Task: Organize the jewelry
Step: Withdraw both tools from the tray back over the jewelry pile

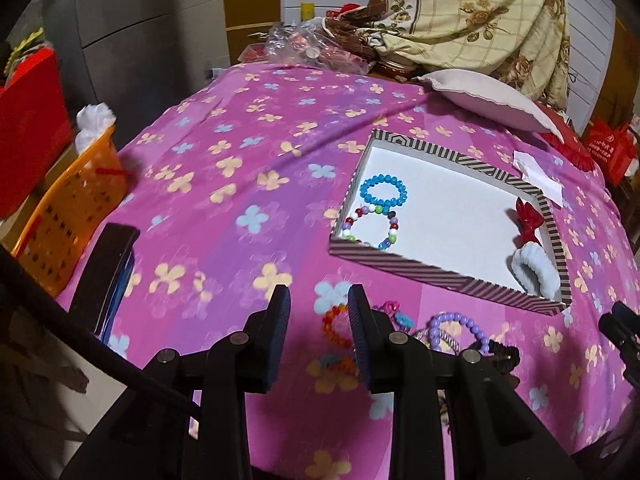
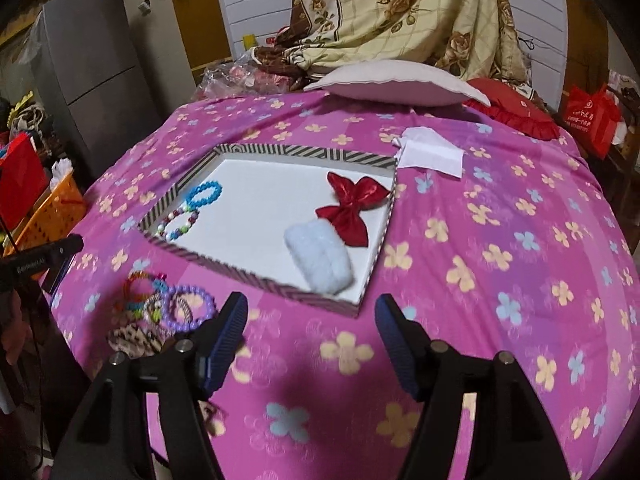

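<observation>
You are working over a bed spread with a pink-and-purple flowered sheet (image 2: 460, 216), and it is filling most of both views. Your left gripper (image 1: 319, 320) is hanging with its jaws spread and nothing between them; your right gripper (image 2: 311, 320) is likewise standing open and empty above bare sheet. The striped-rim tray (image 2: 280, 152) is sitting in the middle of the bed, holding a blue bead bracelet (image 1: 383, 191) and a multicolour bead bracelet (image 1: 374, 228) in its left end, and a red bow (image 2: 352, 206) touching a pale fluffy scrunchie (image 2: 320, 262) toward its right end. A loose pile of jewelry (image 2: 160, 308), with a purple bead bracelet (image 2: 190, 307) among it, is lying on the sheet just near of the tray's left corner. A white paper (image 2: 430, 152) is resting just beyond the tray's far right corner. At the far end a pale pillow (image 2: 396, 82) and a floral quilt (image 2: 400, 8) are piling up. Off the left edge an orange basket (image 1: 68, 208) and a grey fridge (image 2: 92, 68) are standing.
</observation>
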A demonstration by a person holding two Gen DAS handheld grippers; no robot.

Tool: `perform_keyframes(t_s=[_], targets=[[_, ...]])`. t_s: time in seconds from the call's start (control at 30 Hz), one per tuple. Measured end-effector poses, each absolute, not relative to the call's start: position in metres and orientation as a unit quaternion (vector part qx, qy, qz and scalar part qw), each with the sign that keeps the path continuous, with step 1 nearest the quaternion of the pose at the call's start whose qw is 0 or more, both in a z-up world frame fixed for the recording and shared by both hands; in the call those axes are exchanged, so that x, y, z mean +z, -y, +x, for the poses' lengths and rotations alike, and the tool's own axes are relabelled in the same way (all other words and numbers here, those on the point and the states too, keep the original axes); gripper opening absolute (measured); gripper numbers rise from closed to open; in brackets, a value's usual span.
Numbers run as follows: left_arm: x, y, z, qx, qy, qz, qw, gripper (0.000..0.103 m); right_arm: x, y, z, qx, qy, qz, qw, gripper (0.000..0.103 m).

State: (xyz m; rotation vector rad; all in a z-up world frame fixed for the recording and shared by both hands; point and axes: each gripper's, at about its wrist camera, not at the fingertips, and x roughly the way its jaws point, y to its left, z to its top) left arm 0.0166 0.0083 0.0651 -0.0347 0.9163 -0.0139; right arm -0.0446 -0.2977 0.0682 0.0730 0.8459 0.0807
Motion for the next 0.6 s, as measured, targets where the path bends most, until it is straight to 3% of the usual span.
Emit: perform_keyframes(t_s=[0.6], targets=[[0.054, -0.043, -0.013, -0.005, -0.466, -0.057, 0.883, 0.046, 0.051, 0.284, -0.086, 0.045, -0.429, 0.034, 0.902, 0.077]])
